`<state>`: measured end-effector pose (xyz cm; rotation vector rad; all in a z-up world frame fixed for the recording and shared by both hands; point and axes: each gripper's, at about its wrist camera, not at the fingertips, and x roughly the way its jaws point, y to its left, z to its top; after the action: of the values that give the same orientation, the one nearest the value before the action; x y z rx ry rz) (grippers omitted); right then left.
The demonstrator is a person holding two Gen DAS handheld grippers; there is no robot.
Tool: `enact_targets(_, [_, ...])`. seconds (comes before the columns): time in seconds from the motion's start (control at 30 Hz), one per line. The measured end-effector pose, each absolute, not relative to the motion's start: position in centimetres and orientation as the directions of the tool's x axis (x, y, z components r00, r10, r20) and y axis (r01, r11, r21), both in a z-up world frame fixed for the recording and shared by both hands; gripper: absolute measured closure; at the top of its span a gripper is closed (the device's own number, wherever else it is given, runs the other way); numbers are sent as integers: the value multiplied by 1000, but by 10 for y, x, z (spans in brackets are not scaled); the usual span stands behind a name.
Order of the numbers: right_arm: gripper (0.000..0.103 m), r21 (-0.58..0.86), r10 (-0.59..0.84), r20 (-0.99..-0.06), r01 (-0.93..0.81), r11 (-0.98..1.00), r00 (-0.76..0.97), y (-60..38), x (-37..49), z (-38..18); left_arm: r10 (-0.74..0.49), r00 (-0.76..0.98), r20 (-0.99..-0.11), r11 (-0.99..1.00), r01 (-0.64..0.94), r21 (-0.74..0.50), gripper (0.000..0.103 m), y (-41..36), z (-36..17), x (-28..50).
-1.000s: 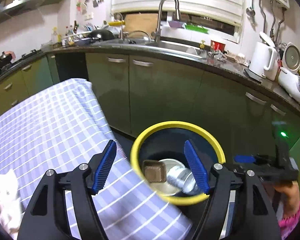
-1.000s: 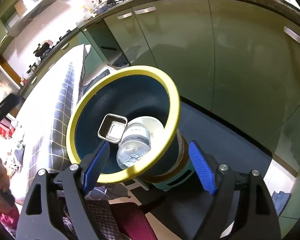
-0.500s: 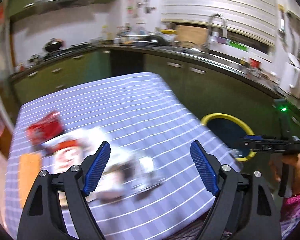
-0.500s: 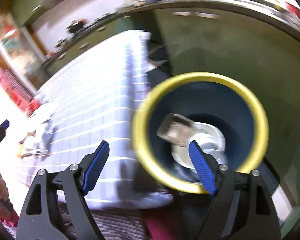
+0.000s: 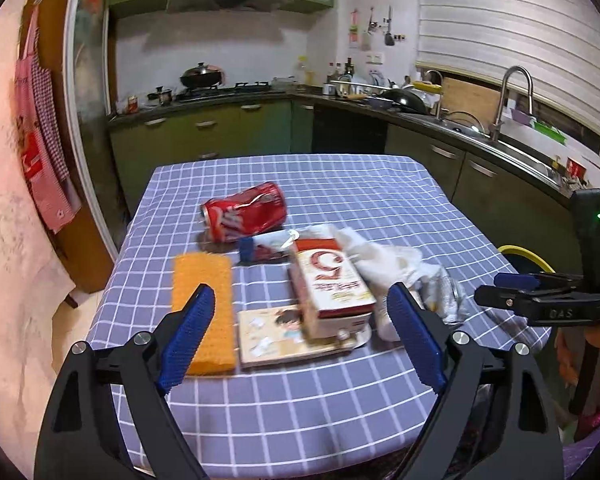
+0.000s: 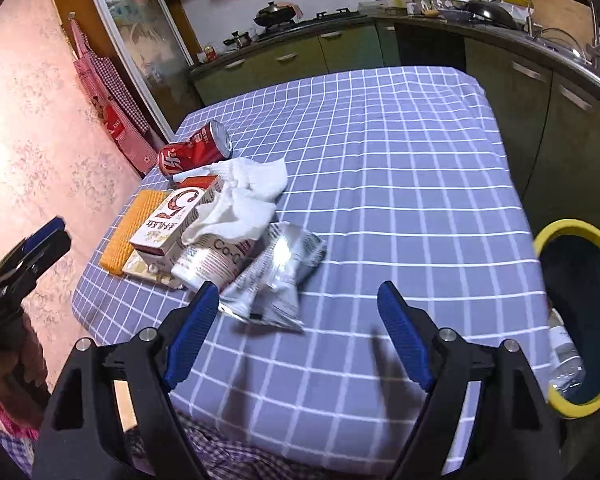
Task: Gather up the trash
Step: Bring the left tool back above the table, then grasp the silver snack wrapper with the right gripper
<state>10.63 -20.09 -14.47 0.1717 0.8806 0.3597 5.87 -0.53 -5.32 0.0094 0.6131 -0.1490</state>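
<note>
Trash lies on the blue checked tablecloth (image 5: 340, 392): a dented red can (image 5: 245, 212), a carton marked 5 (image 5: 330, 284), crumpled white tissue (image 5: 384, 260), a silver foil wrapper (image 6: 276, 276) and a crushed cup (image 6: 212, 260). My left gripper (image 5: 300, 336) is open and empty, near the carton's front end. My right gripper (image 6: 296, 336) is open and empty, just in front of the foil wrapper; it also shows in the left wrist view (image 5: 540, 300). The yellow-rimmed bin (image 6: 580, 320) stands beside the table's right edge.
An orange sponge cloth (image 5: 203, 308) and a picture card (image 5: 276, 336) lie by the carton. Green kitchen cabinets (image 5: 500, 184) and a sink counter run behind and to the right. A pink wall (image 5: 16, 240) is at left.
Both grippers swung away from the bin and toward the table. The trash pile has come into full view in front of them. Both stay open and empty.
</note>
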Motion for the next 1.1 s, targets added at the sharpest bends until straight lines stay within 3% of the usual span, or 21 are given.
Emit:
enact_targets(0.37, [32,229,307,-775,-208,951,551,-166,122,-167,-173,790,-588,983,170,-61,16,-1,-66,64])
enact_targets(0.63, [48,190,263,-796,-187,964,546,-164,124,-179,-172,783,-598,985,155,-80,16,7,-73,67])
enact_targets(1.1, [51,185,260,-768,-186,965,585,-194,107,-166,-165,775,-610,985,156,-67,16,0,-78,70])
